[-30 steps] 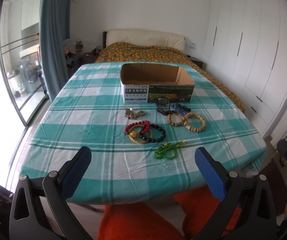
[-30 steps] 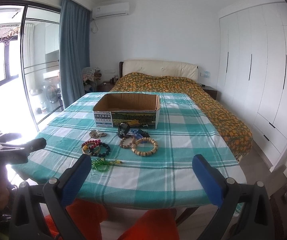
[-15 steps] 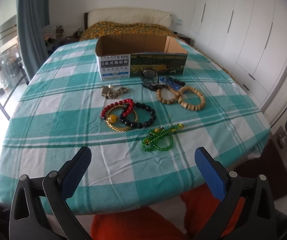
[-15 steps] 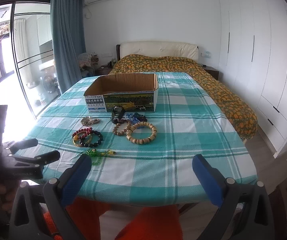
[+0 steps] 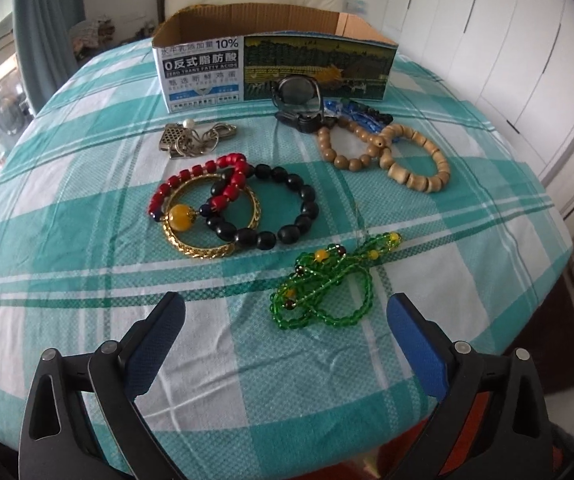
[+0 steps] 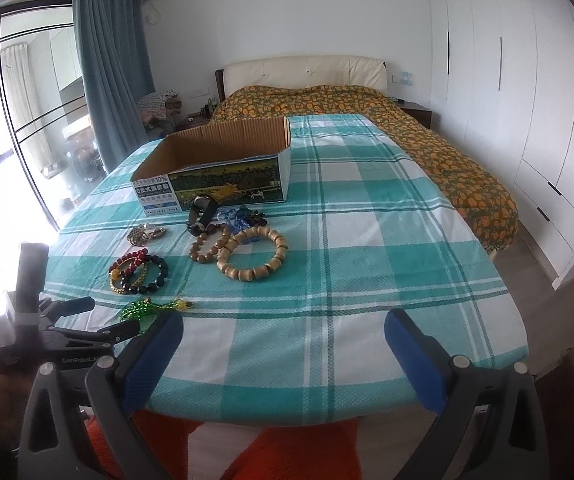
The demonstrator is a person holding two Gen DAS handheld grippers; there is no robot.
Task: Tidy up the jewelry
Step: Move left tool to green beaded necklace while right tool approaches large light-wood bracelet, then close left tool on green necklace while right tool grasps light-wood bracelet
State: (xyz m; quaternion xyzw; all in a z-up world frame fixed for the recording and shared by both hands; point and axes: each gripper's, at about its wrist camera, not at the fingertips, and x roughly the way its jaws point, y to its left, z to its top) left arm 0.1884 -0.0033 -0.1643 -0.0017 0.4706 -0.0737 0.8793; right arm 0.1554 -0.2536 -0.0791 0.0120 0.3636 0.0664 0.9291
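Left gripper (image 5: 285,320) wide and empty, just short of green beads (image 5: 327,284) on the cloth (image 5: 87,240); right gripper (image 6: 283,336) wide too, held back. Likely to snag loose loops, dragging strands; box (image 5: 275,68) far behind.

The left tongs (image 5: 285,322) gape wide above the green bead necklace (image 5: 325,286) on the checked cloth (image 5: 67,240).

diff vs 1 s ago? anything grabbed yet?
Nothing grabbed. The left gripper has moved forward and low over the table, now just short of the green bead necklace; jaws open, empty. The right gripper edged forward slightly, also open. The bracelets, watch and cardboard box lie where they were.
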